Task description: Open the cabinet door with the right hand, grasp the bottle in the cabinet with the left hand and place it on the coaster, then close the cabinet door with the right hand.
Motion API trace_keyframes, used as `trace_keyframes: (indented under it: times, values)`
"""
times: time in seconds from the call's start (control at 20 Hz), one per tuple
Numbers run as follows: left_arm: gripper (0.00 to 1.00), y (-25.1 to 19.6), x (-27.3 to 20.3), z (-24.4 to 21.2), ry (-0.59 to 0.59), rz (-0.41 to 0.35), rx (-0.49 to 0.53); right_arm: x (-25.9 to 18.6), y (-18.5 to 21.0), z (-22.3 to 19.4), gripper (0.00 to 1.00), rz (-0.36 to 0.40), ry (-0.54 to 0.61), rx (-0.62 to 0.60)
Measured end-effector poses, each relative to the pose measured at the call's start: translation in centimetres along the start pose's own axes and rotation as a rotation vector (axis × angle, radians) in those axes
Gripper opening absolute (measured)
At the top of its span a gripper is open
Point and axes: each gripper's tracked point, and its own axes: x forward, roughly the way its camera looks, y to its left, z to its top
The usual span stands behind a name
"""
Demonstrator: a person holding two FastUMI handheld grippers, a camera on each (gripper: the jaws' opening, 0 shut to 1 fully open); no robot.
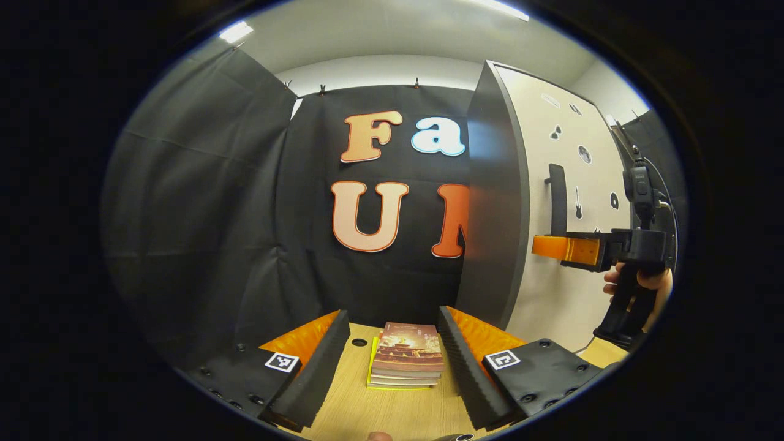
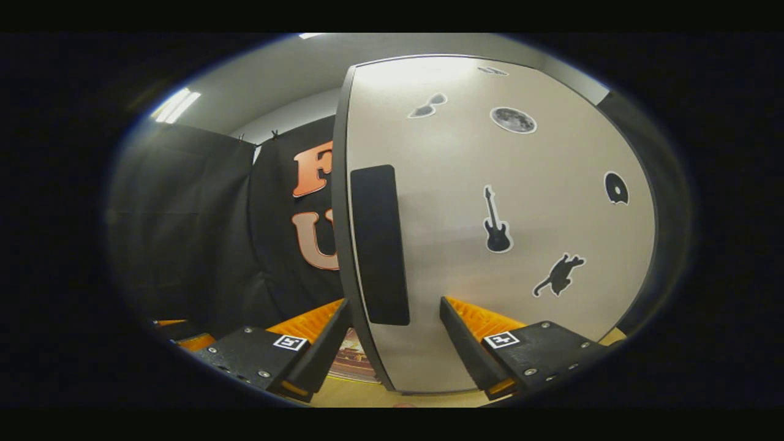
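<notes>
— Looking at the right gripper view, the right gripper (image 2: 392, 343) is spread wide, fingers either side of the cabinet door (image 2: 490, 202) edge at lower centre, below the dark handle (image 2: 380, 245), touching nothing I can see.

— And the left one?

— The left gripper (image 1: 392, 361) is spread too, over the table (image 1: 392, 416), a stack of books (image 1: 407, 355) between its fingers. Door's closed; the cabinet's inside is hidden.
</notes>
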Motion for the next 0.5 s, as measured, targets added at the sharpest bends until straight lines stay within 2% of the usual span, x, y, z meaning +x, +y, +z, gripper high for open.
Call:
trace_keyframes:
  times: [0.15,0.2,0.5]
  values:
    - [0.94,-0.6,-0.2,0.1,-0.003,0.005,0.004,-1.2,-0.7,-0.5,0.97,-0.025,0.003,-0.007]
    - [0.95,-0.9,-0.2,0.1,-0.003,0.007,0.012,-2.1,-0.8,-0.9,0.92,-0.026,0.008,-0.012]
    - [0.94,-3.1,-0.4,0.0,0.008,0.006,0.029,-8.2,-3.6,-2.4,0.92,-0.068,0.006,-0.116]
